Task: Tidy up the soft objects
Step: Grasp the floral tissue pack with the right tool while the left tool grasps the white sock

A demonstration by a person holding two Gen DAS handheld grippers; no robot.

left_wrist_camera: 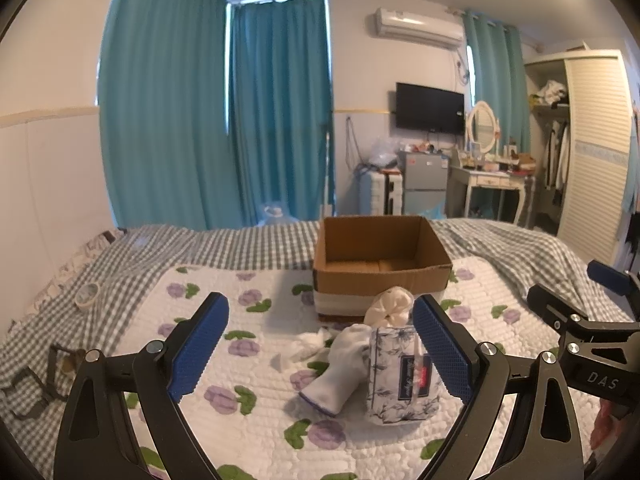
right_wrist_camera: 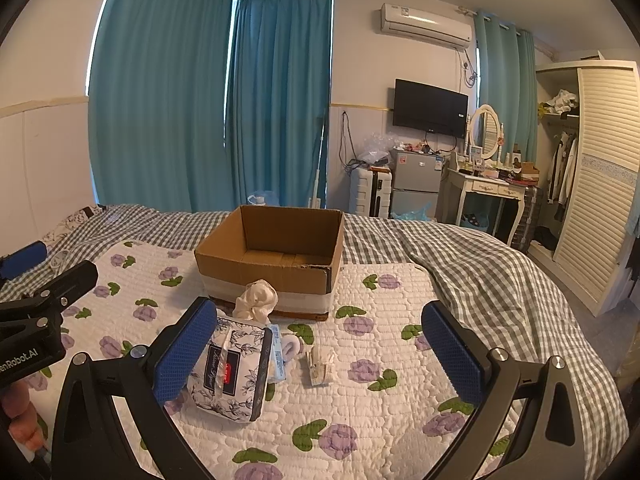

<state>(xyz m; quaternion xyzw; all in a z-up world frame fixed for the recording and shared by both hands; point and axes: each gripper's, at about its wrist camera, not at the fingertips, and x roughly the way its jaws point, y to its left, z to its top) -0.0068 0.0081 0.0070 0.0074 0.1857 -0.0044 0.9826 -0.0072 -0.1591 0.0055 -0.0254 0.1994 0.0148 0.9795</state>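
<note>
Bed (left_wrist_camera: 256, 248) fills the lower half of both views, under a grey check sheet with a white quilt (left_wrist_camera: 248, 376) printed in purple flowers laid over it. Teal curtains (left_wrist_camera: 216, 112) hang behind at 11 o'clock; a wardrobe (right_wrist_camera: 608, 184), fridge (right_wrist_camera: 416, 184) and dressing table (right_wrist_camera: 486, 188) stand at 2 o'clock. Box (left_wrist_camera: 380, 264), brown cardboard with white tape round its base, sits open at 12 o'clock on the quilt, nothing visible inside.

Right in front of the box lies a cream cloth ball (left_wrist_camera: 390, 304), touching its near wall. Just nearer is a tissue pack (left_wrist_camera: 402, 376), white with dark blue flower print and a navy label, slightly crumpled. A white sock (left_wrist_camera: 340, 368) with a blue-edged cuff leans against its 9 o'clock side, with torn tissue scraps (left_wrist_camera: 304, 344) beyond. A small pale packet (right_wrist_camera: 320, 366) lies at the pack's 3 o'clock, apart. A tape roll (left_wrist_camera: 87, 294) rests on the sheet at 9 o'clock.

Left gripper (left_wrist_camera: 320, 352) is spread wide, its blue pads either side of the sock and pack, holding nothing. Right gripper (right_wrist_camera: 320, 356) is likewise spread, its left pad beside the pack.
</note>
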